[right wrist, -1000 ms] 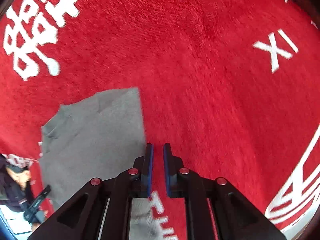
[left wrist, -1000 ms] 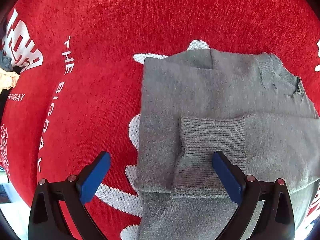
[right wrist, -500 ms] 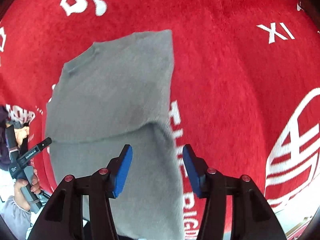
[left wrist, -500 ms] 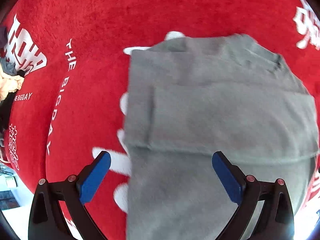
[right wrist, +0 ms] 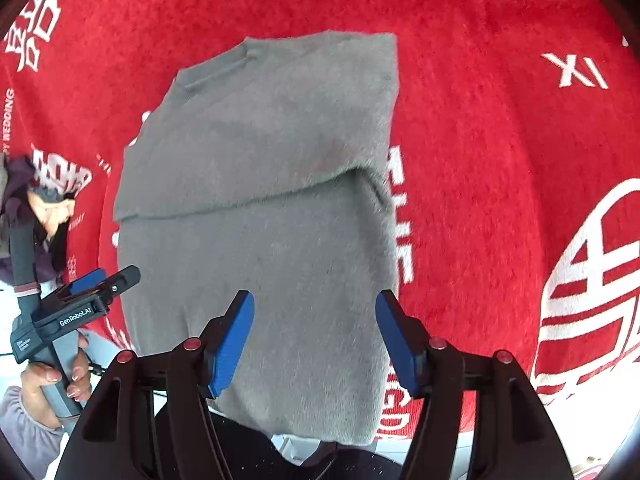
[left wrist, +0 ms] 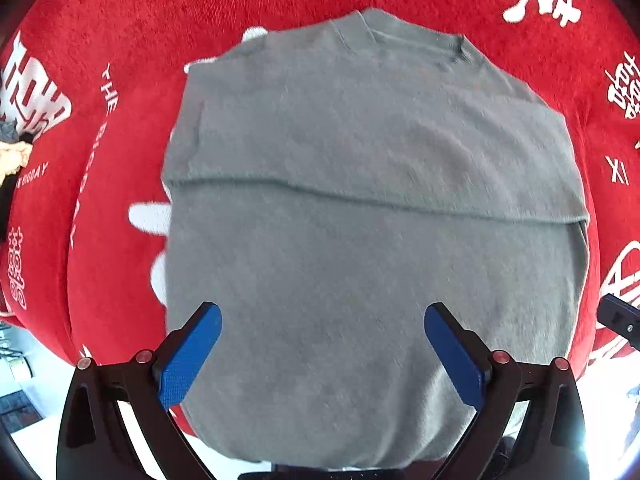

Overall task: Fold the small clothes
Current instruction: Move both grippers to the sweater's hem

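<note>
A grey knit sweater (left wrist: 360, 200) lies flat on the red cloth, its sides folded in, a horizontal fold edge across its middle and its collar at the far end. It also shows in the right wrist view (right wrist: 272, 208). My left gripper (left wrist: 320, 344) is open and empty, raised above the sweater's near half. My right gripper (right wrist: 314, 332) is open and empty, above the near right part of the sweater. The left gripper also shows in the right wrist view (right wrist: 86, 292), held in a hand at the left.
The red cloth (left wrist: 100, 240) with white lettering covers the table; it also shows in the right wrist view (right wrist: 500, 200). The table's near edge and bright floor lie below the sweater's hem. The tip of the right gripper (left wrist: 620, 320) shows at the right edge.
Both grippers have pulled back and up from the sweater. The right gripper has opened. The folded-in sleeve with its cuff is no longer in sight; a plain grey layer lies on top.
</note>
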`<state>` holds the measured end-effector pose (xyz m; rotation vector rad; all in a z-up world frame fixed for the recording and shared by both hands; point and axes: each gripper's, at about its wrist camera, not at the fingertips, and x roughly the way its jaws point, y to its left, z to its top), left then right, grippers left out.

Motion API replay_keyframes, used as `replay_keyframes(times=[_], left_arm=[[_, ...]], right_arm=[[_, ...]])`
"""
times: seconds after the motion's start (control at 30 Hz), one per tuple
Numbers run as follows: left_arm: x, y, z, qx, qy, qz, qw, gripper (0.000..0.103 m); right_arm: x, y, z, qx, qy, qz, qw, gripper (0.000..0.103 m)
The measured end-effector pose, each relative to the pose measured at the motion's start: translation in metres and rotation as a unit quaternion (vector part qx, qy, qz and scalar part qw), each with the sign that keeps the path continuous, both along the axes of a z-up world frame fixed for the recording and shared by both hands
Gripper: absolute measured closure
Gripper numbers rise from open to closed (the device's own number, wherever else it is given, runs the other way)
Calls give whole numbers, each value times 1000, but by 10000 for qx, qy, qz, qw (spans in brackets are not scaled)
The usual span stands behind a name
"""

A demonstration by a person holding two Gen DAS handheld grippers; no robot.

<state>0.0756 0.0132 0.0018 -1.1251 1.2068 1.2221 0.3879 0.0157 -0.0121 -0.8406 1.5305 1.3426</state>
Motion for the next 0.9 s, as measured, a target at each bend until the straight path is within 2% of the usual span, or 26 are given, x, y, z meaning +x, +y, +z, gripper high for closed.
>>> replay_keyframes(times=[0.27, 0.43, 0.6, 0.8, 0.9], left_arm=[[-2, -35, -3, -220, -27, 381, 9990, 1], [-5, -55, 0, -256, -57, 349, 9990, 1], [-14, -77, -2, -261, -286, 273, 9989, 1], [-52, -123, -2, -186, -619, 413, 9971, 1], [-79, -149, -1, -155, -754, 488, 9958, 1]], right_arm=[[-12, -12, -17, -220, 170, 327, 9991, 36], [-27, -23, -17, -242, 269, 385, 9986, 36], [-43, -37, -14, -177, 291, 368, 9987, 36], [-78, -69, -12, -116, 81, 644, 9978, 35], [-93, -86, -11, -94, 176, 782, 9967, 35]])
